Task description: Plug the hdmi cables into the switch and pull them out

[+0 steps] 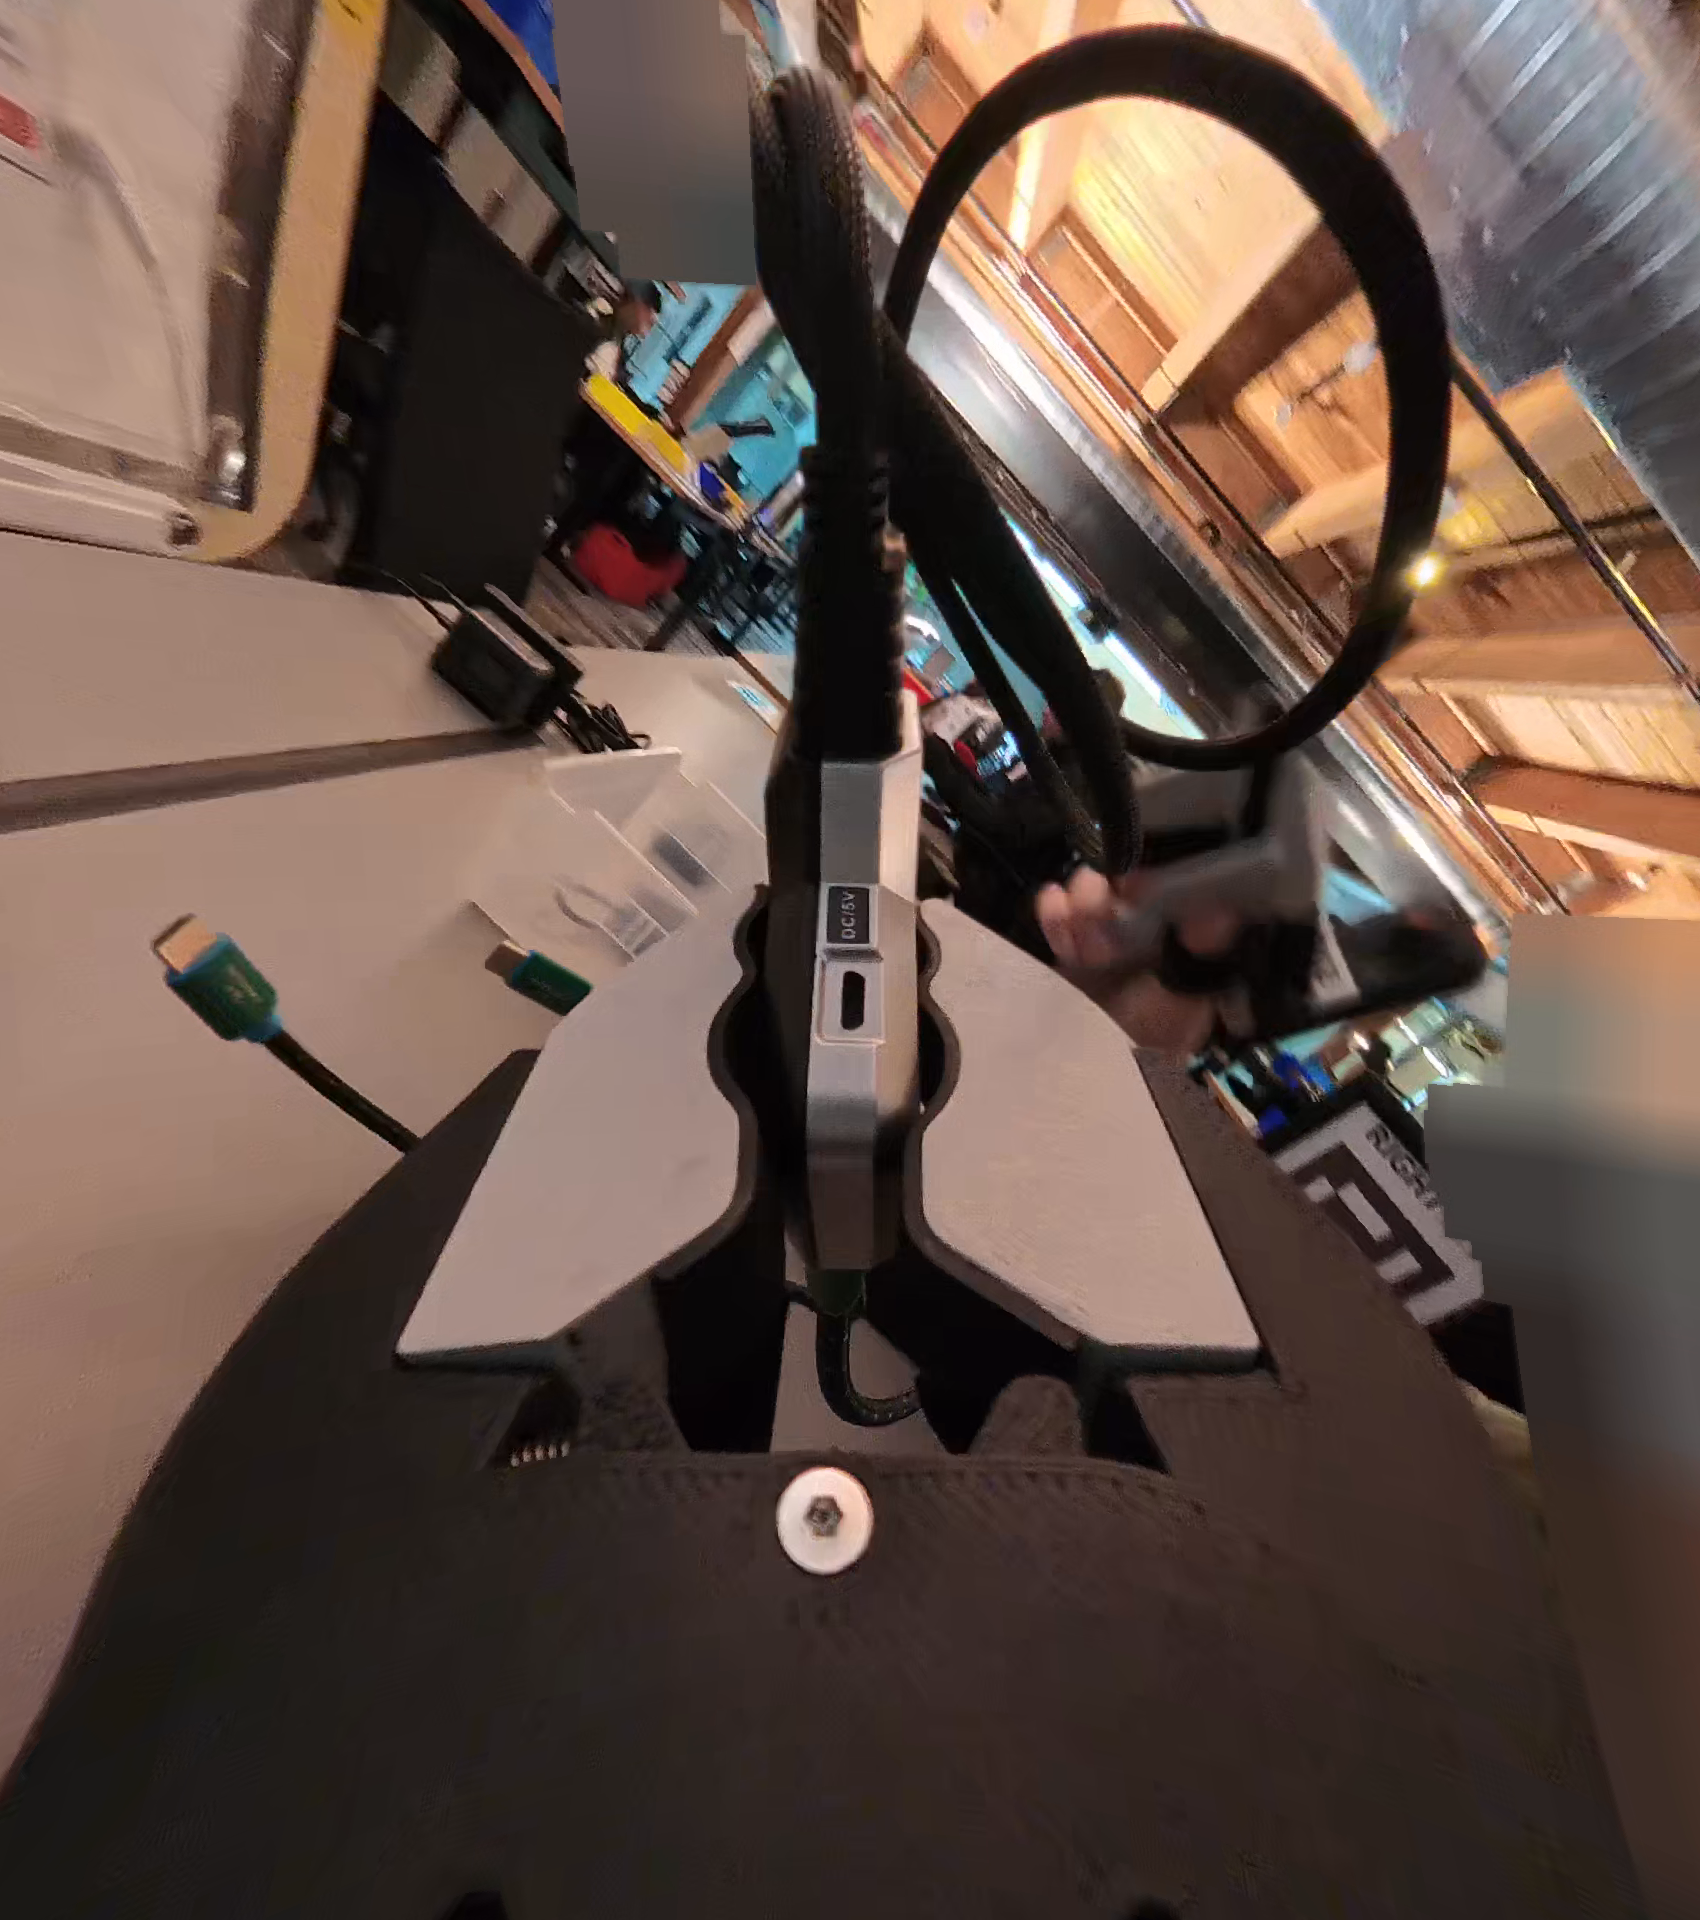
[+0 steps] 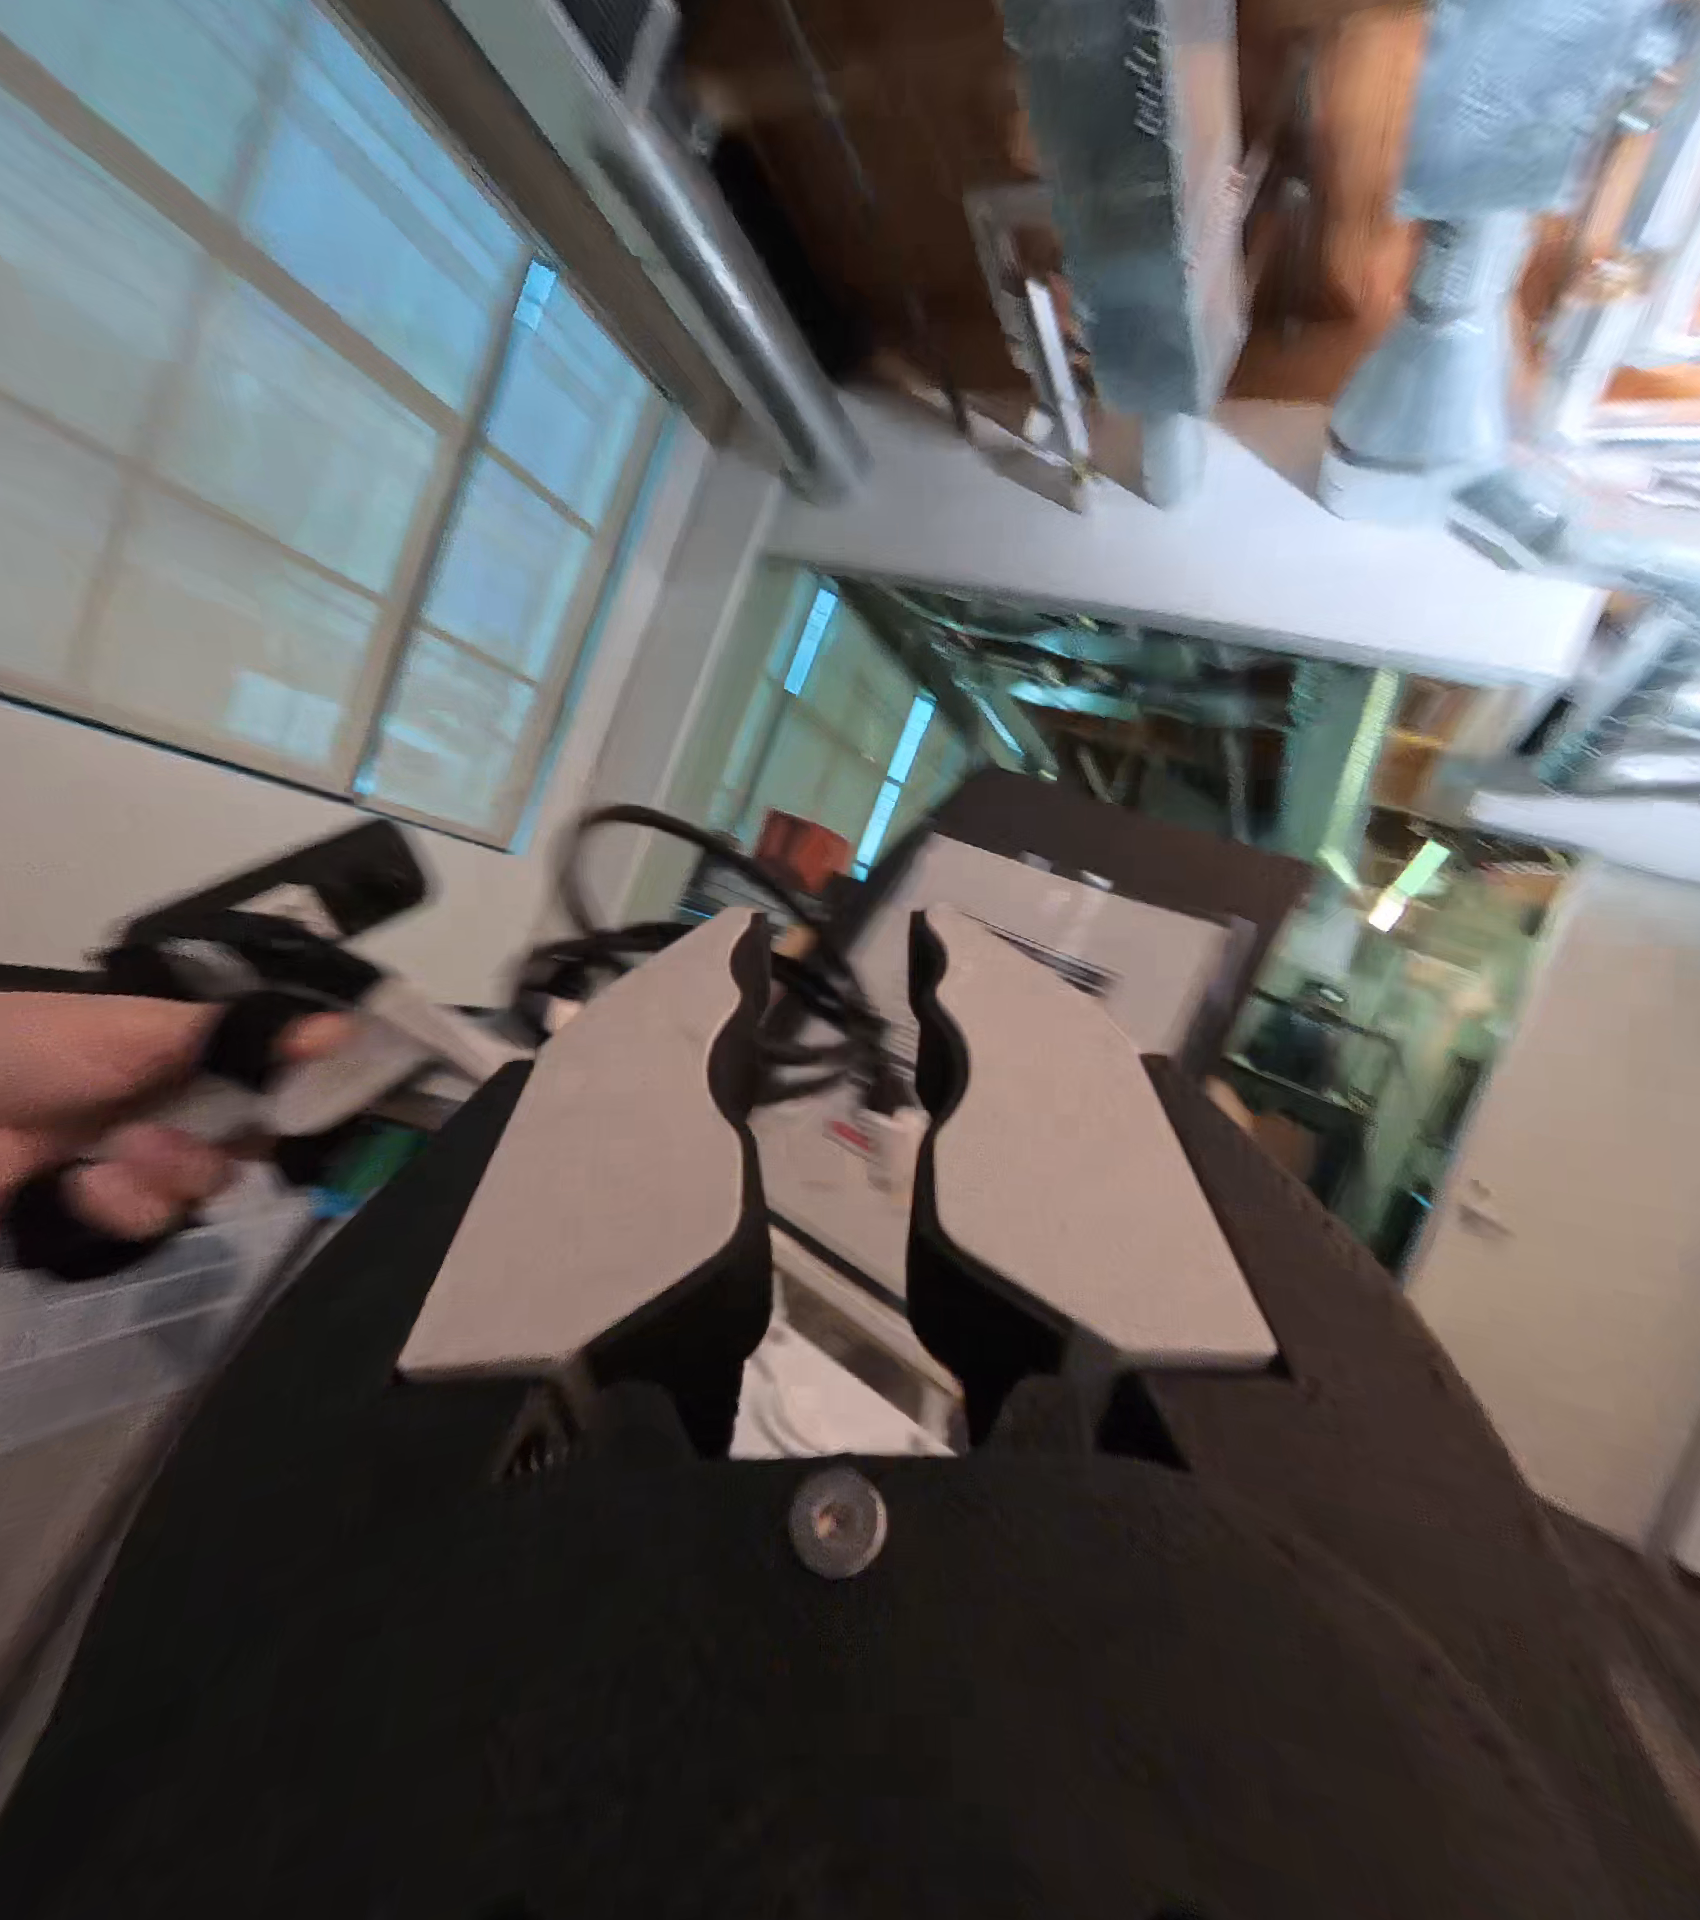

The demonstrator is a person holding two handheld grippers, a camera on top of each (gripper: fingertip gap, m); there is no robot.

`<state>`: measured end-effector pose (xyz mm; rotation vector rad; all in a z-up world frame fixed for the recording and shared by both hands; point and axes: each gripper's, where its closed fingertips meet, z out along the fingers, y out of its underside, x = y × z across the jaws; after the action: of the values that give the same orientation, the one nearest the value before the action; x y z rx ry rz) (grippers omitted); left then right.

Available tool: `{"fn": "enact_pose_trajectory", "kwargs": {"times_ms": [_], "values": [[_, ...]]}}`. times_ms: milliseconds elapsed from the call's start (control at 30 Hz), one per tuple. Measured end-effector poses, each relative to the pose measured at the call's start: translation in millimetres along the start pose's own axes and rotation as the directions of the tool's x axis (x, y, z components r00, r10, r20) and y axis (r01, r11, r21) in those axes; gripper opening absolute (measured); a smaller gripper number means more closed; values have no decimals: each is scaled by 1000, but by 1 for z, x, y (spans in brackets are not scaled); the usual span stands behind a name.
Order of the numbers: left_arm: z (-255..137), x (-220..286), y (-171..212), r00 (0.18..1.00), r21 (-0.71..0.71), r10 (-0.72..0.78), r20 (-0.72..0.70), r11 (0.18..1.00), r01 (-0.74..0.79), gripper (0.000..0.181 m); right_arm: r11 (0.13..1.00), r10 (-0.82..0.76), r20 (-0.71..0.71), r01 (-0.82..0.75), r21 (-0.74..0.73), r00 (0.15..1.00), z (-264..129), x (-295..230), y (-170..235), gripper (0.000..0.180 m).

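In the left wrist view my left gripper (image 1: 841, 914) is shut on the grey hdmi switch (image 1: 851, 1039), held edge-on and off the table. A thick black braided cable (image 1: 830, 582) is plugged into the switch's far end and loops to the right. A thin braided lead (image 1: 841, 1361) leaves its near end. Two teal hdmi plugs (image 1: 220, 982) (image 1: 539, 971) lie loose on the white table (image 1: 98, 1299). In the blurred right wrist view my right gripper (image 2: 841, 925) is open and empty, pointing towards black cables (image 2: 804, 1008). A hand (image 2: 46, 1091) holds the other gripper at the left.
A black power adapter (image 1: 493, 665) and clear plastic bins (image 1: 617, 842) sit farther back on the table. A hand on the other gripper (image 1: 1085, 914) shows right of the switch. Large windows (image 2: 202, 416) and a clear plastic box (image 2: 46, 1351) are on the left of the right wrist view.
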<state>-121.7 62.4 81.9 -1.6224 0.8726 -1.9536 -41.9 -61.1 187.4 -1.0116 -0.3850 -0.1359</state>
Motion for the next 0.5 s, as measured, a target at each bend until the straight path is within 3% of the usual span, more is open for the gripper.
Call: {"fn": "enact_pose_trajectory", "kwargs": {"times_ms": [67, 133, 200, 333, 500], "values": [[-3, -6, -6, 999, 51, -13, 30, 999, 11, 21, 1000, 24, 137, -22, -18, 990, 8, -62, 5, 26], [-4, -10, -7, 999, 80, -23, 49, 997, 19, 21, 988, 53, 272, -10, -157, 961, 16, -122, 39, 27], [-4, -14, -8, 997, 103, -42, 58, 994, 36, 22, 952, 41, 274, 45, -302, 961, 23, -151, 83, 29], [-1, -24, -5, 993, 137, -88, 75, 988, 77, 22, 870, 17, 226, 97, -483, 974, 28, -162, 140, 27], [3, -40, 2, 985, 151, -148, 88, 979, 133, 21, 758, 87, 200, 65, -649, 976, 22, -160, 173, 18]]}}
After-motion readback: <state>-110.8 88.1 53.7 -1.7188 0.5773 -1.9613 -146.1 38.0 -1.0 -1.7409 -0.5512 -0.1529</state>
